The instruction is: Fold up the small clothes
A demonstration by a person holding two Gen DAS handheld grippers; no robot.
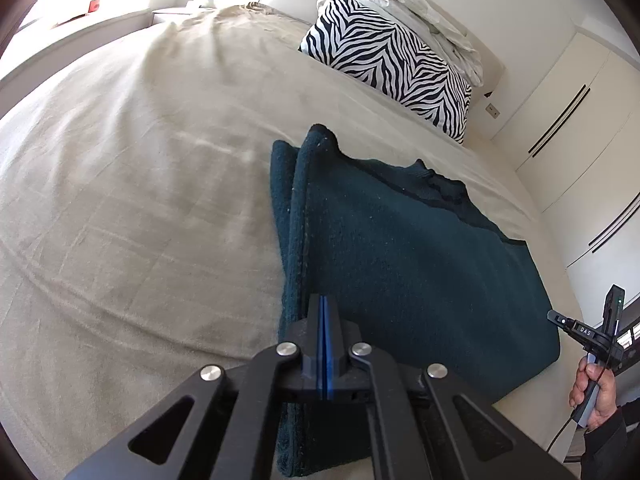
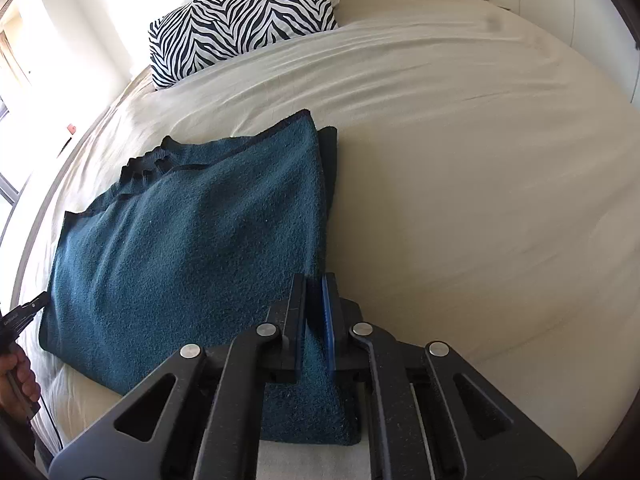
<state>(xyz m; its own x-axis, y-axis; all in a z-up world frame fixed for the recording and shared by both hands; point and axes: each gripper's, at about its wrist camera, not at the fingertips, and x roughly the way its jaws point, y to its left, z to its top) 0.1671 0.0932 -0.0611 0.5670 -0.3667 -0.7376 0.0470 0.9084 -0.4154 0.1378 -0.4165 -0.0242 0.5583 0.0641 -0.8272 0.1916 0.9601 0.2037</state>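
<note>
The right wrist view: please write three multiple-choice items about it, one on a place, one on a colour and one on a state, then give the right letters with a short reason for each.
1. Where does the teal garment lie?
A) on the floor
B) flat on the bed
C) on top of the pillow

2. What colours does the pillow have?
A) black and white stripes
B) plain red
C) yellow dots

3. In what state is the right gripper?
A) wide open, away from the cloth
B) out of view
C) closed on the garment's edge

Answers:
1 B: the cloth rests on the pale sheet, apart from the pillow.
2 A: a zebra pattern covers it.
3 C: teal cloth sits pinched between its jaws.
</note>
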